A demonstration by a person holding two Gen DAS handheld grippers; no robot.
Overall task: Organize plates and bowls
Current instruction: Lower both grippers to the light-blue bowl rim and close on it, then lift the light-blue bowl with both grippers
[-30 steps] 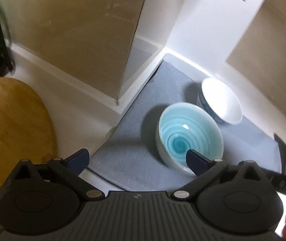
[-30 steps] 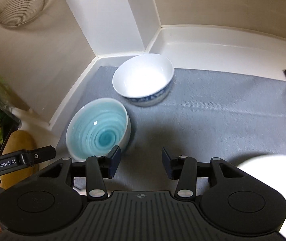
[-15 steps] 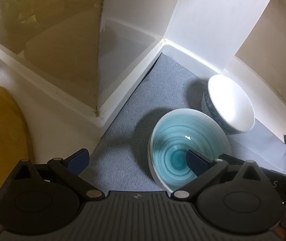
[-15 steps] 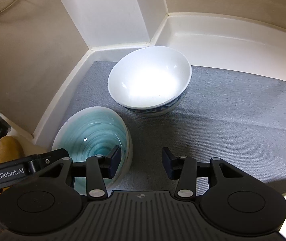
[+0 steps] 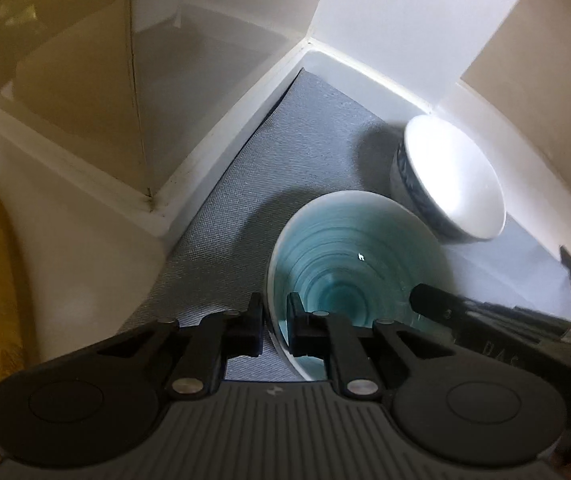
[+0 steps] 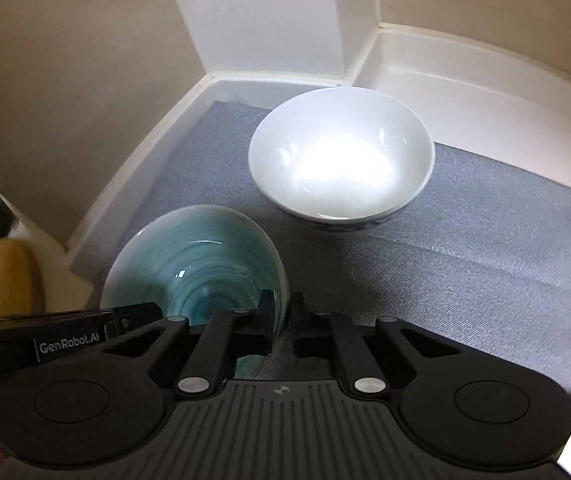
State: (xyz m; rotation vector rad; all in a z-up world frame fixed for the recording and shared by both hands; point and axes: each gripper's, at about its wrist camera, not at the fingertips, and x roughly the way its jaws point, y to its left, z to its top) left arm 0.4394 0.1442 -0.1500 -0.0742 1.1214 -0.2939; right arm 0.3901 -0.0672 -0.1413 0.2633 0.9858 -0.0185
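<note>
Left tongs (image 5: 275, 316), right tongs (image 6: 283, 314) both pinching teal bowl (image 5: 349, 256) rim, opposite sides.

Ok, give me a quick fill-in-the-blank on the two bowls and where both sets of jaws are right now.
1. Both grippers, the left gripper and the right gripper, have their jaws shut on the rim of the ____ bowl.
2. The white bowl sits nearer the ____ of the walls than the other bowl.
3. Both bowls rest on a ____ mat.
4. The white bowl holds ____.

Missing words: teal; corner; grey; nothing
</note>
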